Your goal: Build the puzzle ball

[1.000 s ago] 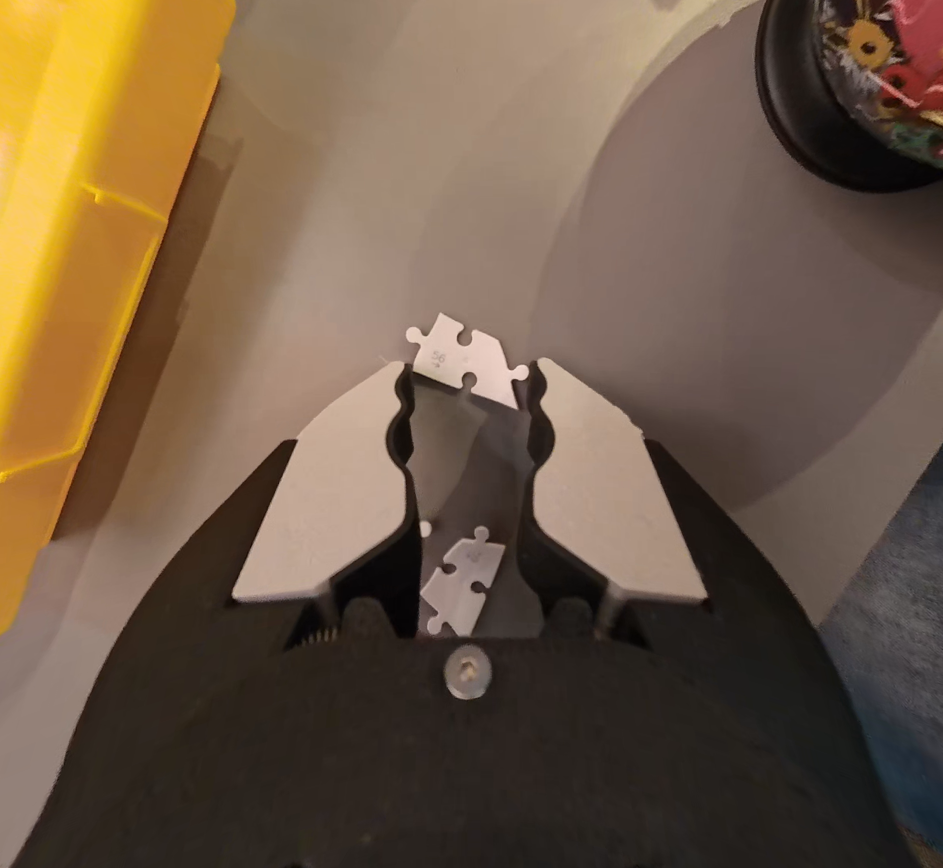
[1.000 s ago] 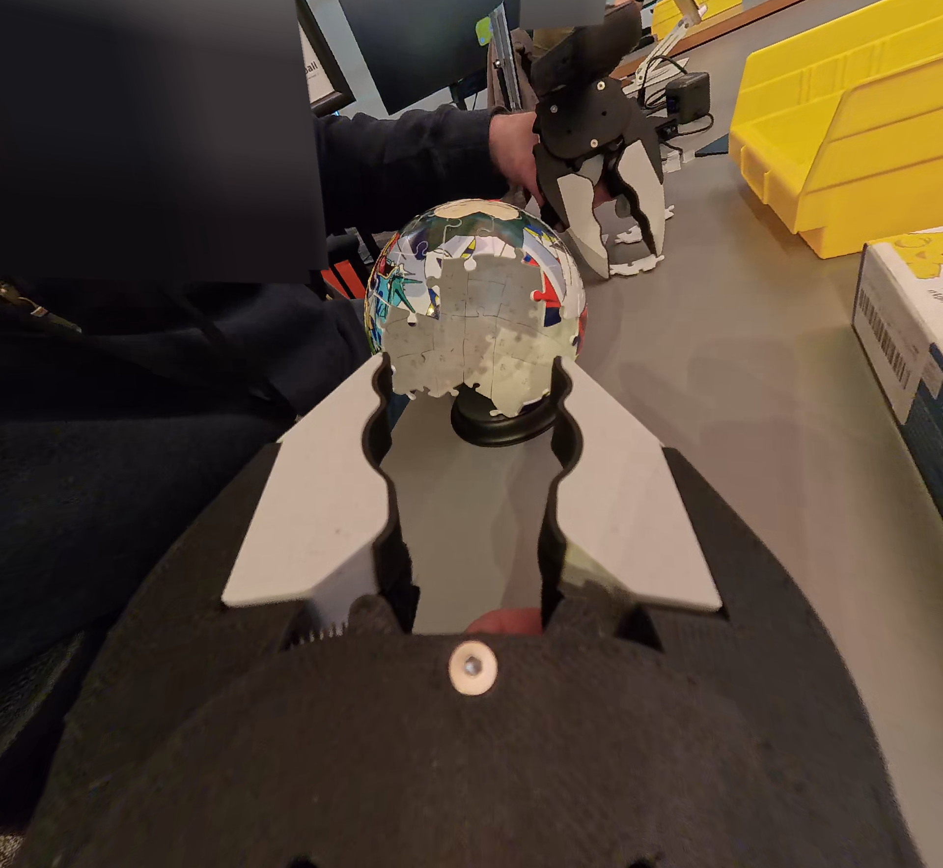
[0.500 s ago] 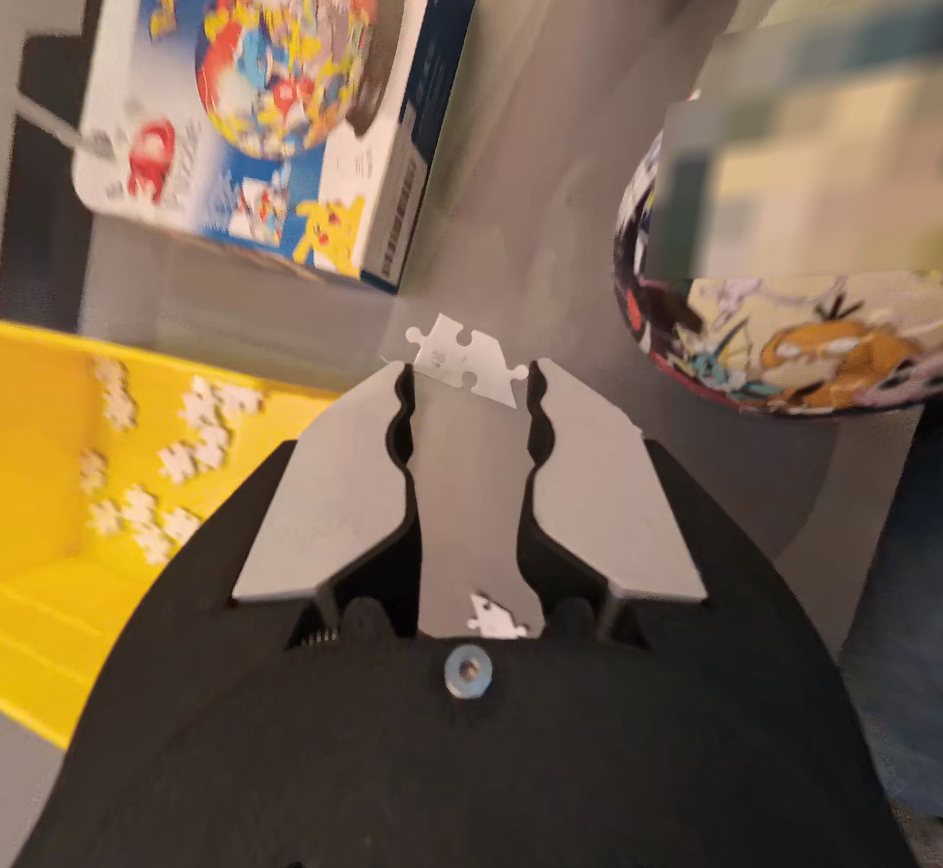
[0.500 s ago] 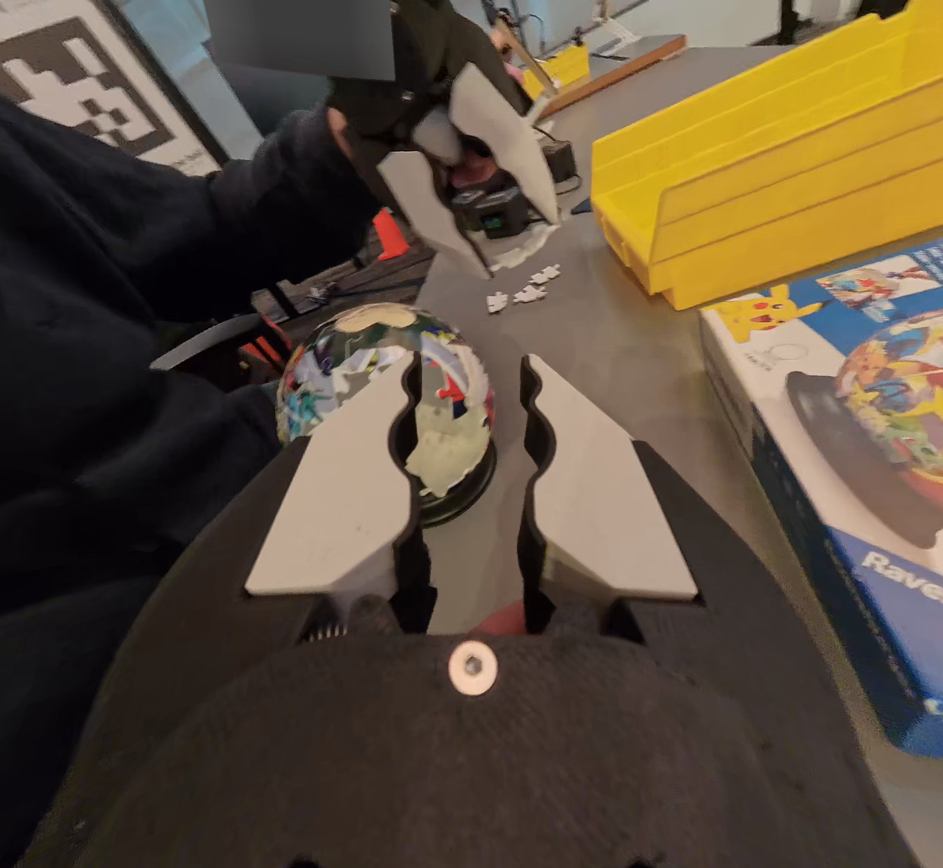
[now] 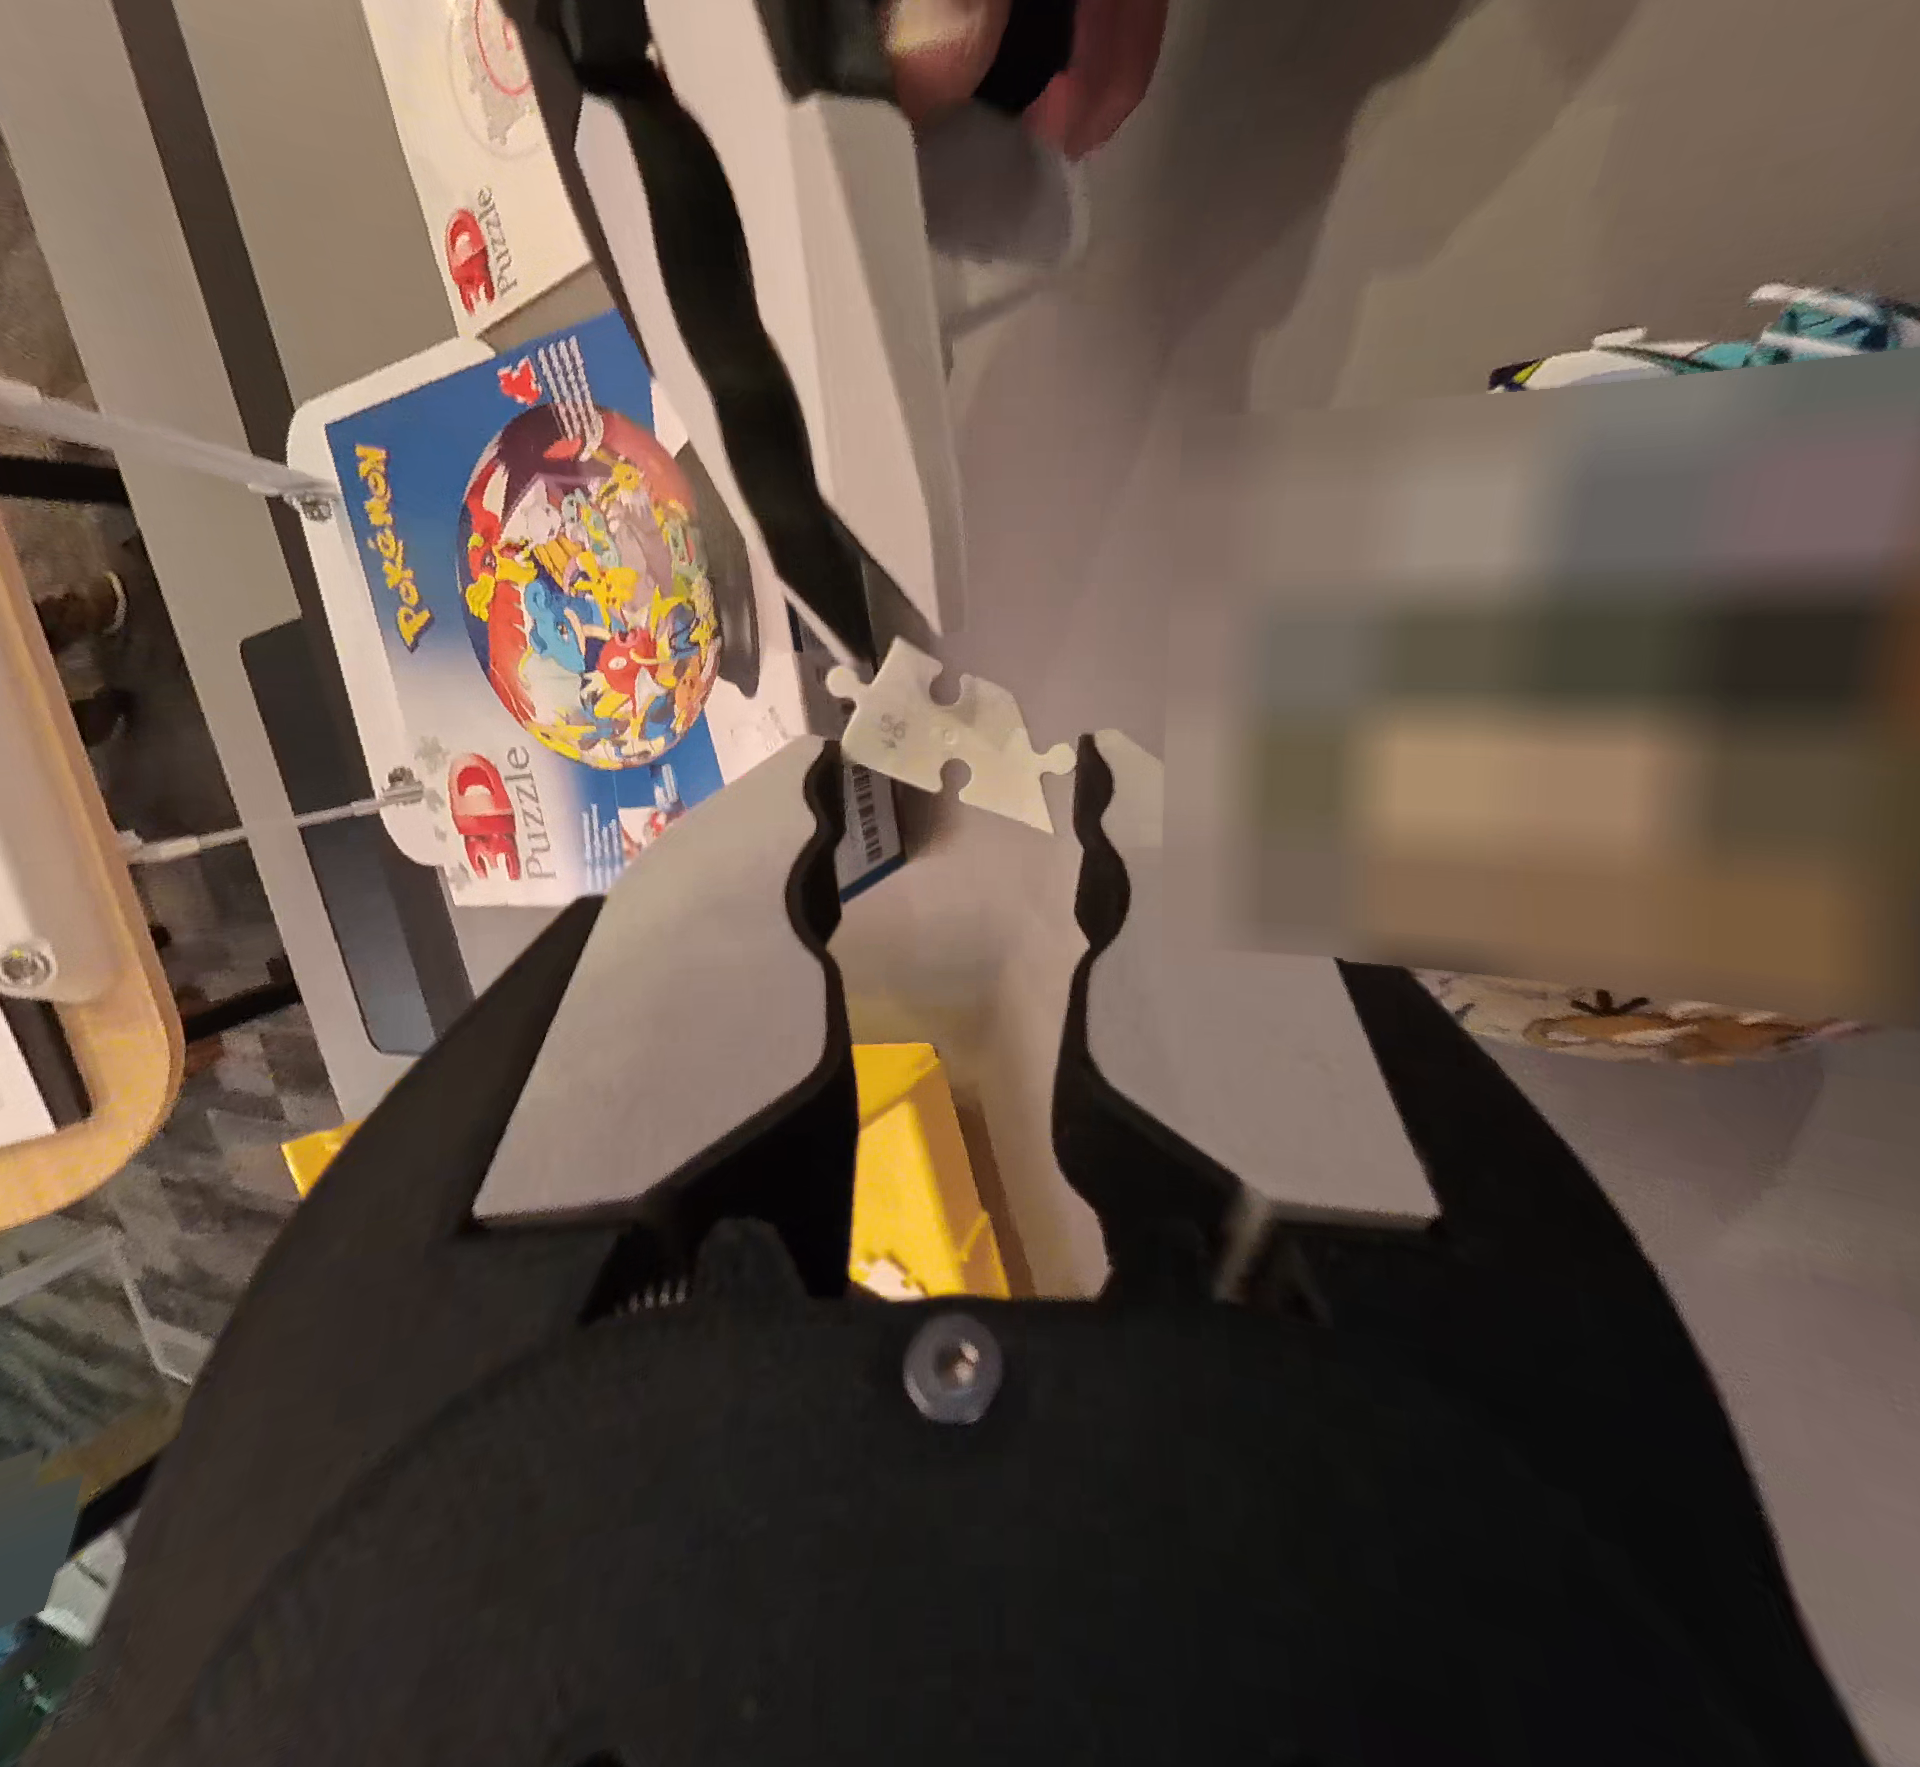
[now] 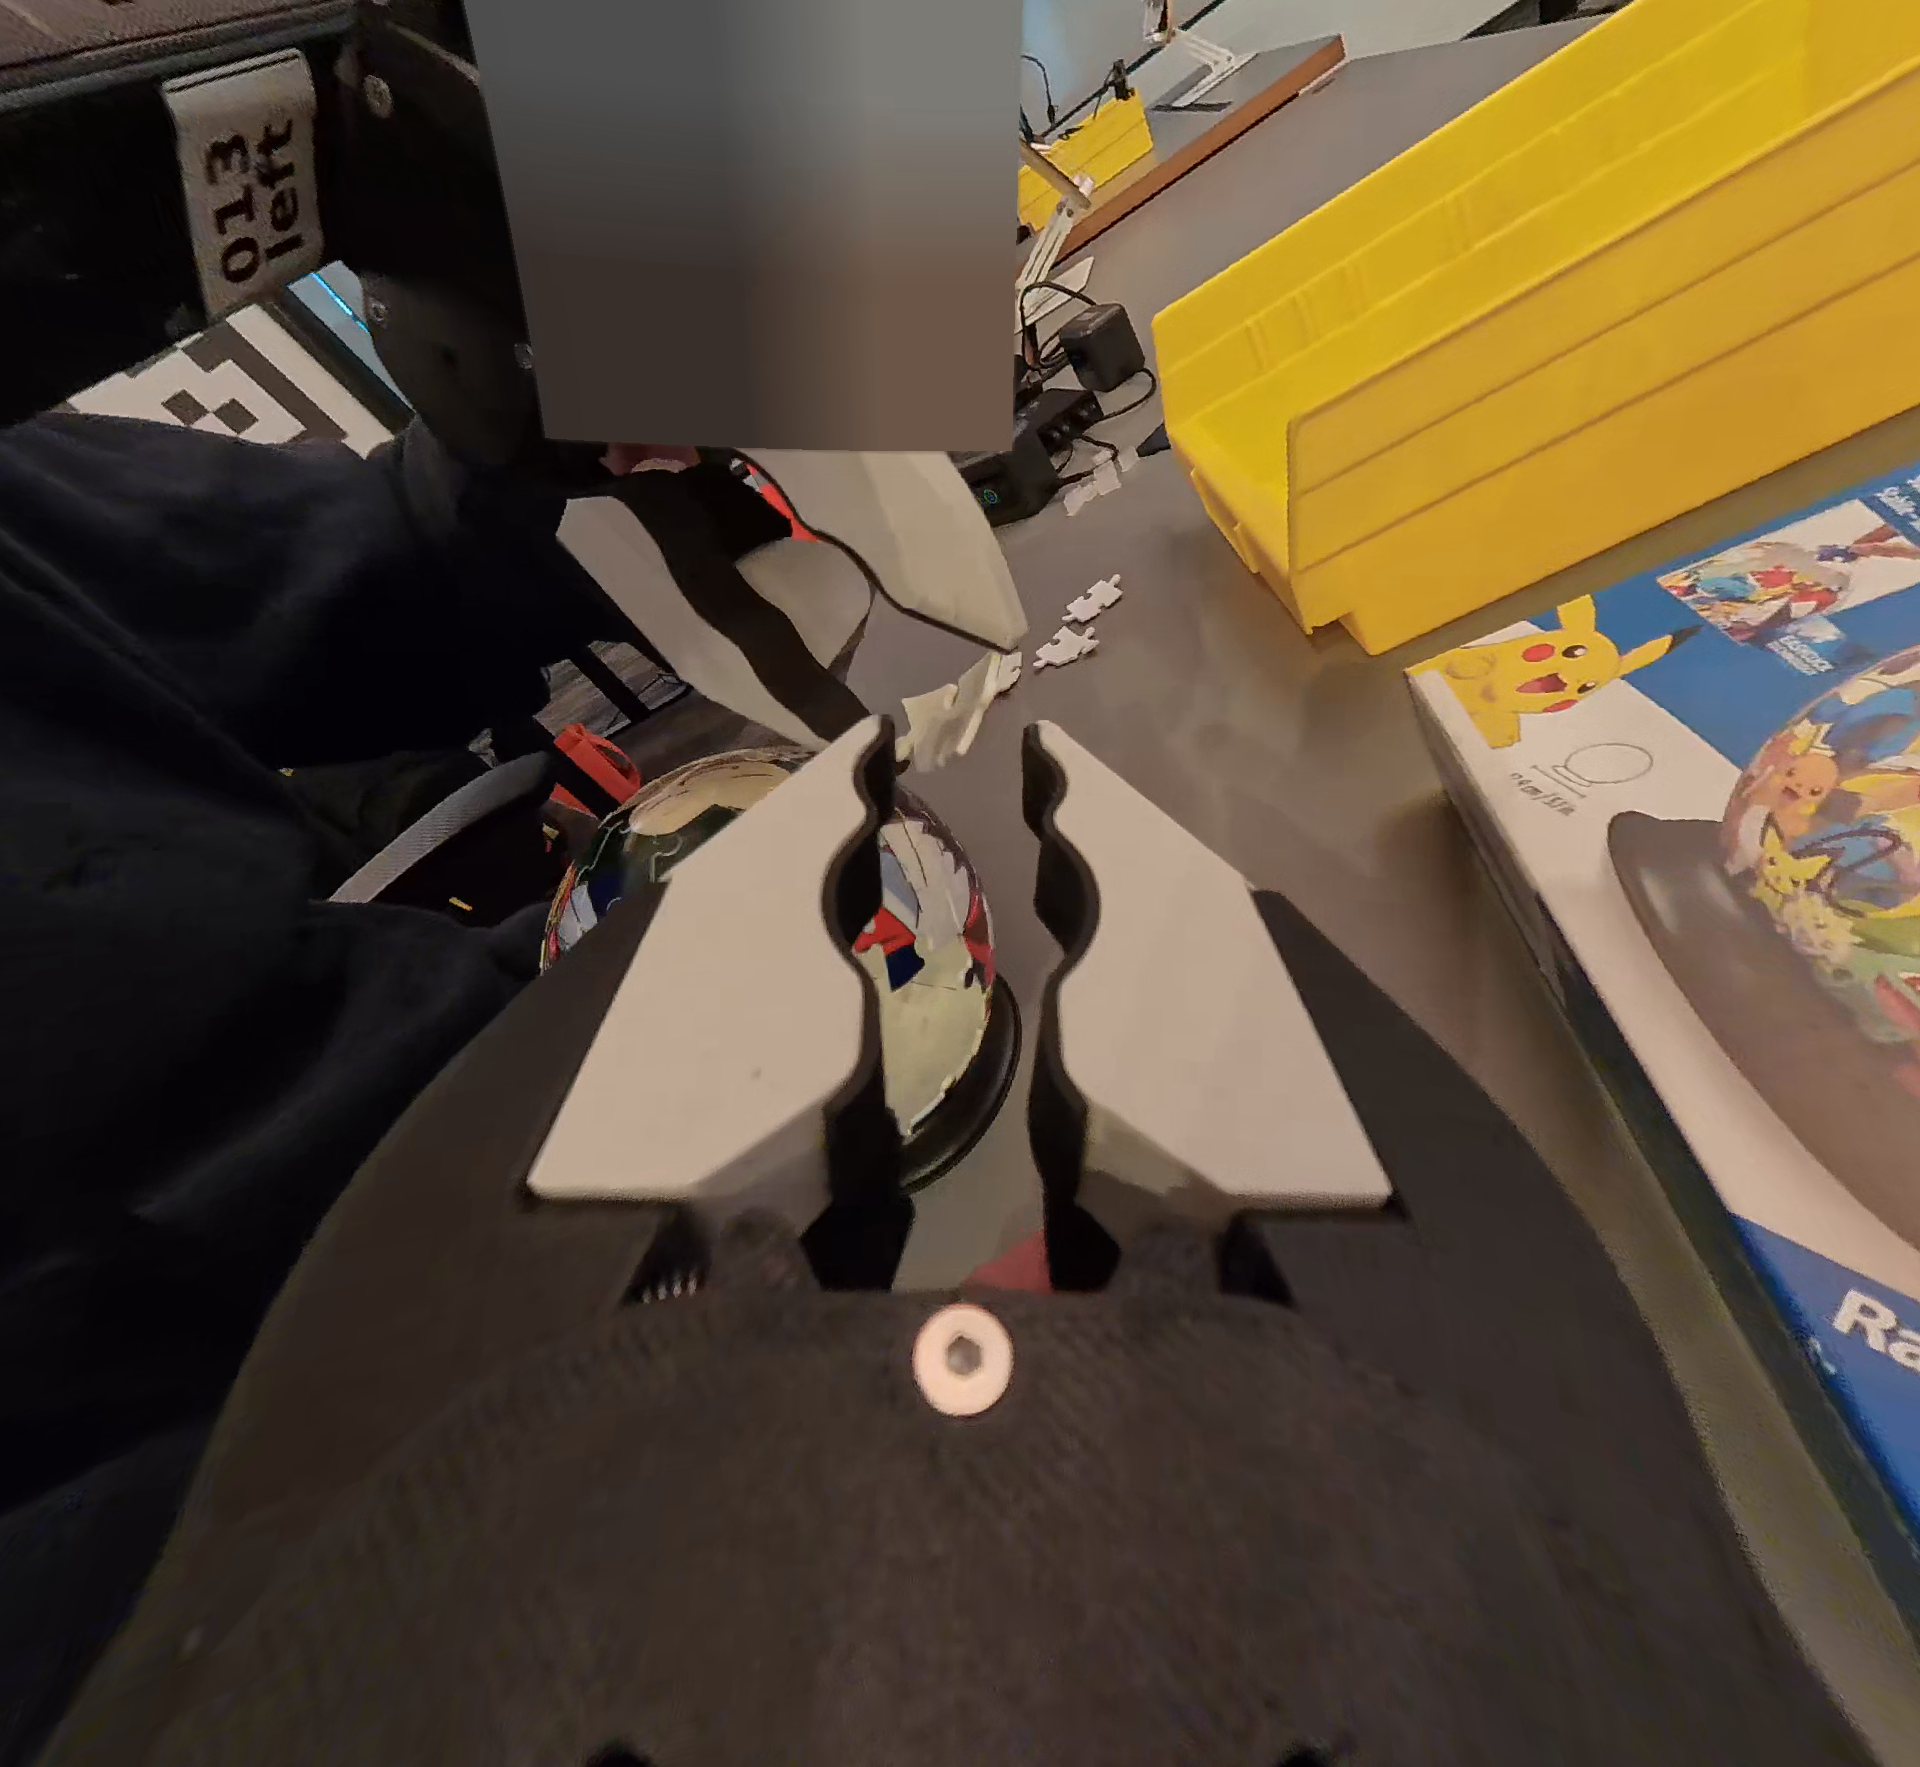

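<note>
Matt grey worktop, smooth. Glossy yellow plastic bin; glossy printed cardboard box. Shiny puzzle ball; matt white piece.

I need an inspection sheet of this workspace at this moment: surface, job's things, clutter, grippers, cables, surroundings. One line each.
Surface: grey table, mostly bare between the items.
Job's things: partly built puzzle ball on a black stand; white puzzle piece held at the left gripper's tips; loose pieces on the table; puzzle box lying flat.
Clutter: yellow bin, upright.
Grippers: left gripper shut on the piece; right gripper open, tips near the piece.
Cables: black cables and a small adapter at the table's far side.
Surroundings: person's dark sleeve; another table behind.
</note>
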`<action>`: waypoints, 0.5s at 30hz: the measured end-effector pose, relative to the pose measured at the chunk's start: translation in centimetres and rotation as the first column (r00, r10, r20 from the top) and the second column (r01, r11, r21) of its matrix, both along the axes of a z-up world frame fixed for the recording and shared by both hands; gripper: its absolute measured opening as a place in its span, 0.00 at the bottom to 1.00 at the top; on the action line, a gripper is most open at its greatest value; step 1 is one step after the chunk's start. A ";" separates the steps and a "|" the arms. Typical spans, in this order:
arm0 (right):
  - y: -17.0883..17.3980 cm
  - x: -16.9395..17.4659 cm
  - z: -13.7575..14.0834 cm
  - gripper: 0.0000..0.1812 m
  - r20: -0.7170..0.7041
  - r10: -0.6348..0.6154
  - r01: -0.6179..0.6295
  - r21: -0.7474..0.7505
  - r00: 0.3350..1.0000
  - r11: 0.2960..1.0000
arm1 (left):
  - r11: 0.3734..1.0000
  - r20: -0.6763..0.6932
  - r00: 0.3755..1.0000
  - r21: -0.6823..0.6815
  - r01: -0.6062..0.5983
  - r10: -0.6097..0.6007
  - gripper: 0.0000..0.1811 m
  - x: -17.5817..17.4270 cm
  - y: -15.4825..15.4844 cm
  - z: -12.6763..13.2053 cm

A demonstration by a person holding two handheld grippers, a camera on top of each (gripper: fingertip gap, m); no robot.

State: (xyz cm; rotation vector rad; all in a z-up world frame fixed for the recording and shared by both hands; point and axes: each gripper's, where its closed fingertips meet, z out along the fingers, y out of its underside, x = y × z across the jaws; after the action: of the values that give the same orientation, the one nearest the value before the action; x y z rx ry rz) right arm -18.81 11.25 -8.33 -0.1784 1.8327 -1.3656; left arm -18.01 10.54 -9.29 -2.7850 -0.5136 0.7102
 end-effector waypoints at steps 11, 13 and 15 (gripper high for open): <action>2.0 -0.9 0.3 0.00 0.003 -0.055 0.055 0.008 0.998 0.998 | 0.999 0.004 0.999 -0.009 0.045 -0.045 0.29 -0.9 0.8 0.5; 3.2 -1.3 0.2 0.00 0.009 -0.096 0.096 0.016 0.995 0.995 | 0.997 0.050 0.998 0.078 0.020 -0.024 0.37 0.4 0.6 0.9; 4.5 -1.5 -0.5 0.00 0.005 -0.121 0.121 0.042 0.993 0.992 | 0.970 0.108 0.994 0.243 -0.018 -0.009 0.46 2.4 0.9 2.0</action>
State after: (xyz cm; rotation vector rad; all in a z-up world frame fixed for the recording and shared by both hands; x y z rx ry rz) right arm -20.29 15.79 -8.80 -0.0405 1.8898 -1.4073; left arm -15.61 11.47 -7.26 -2.6011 -0.5852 0.4622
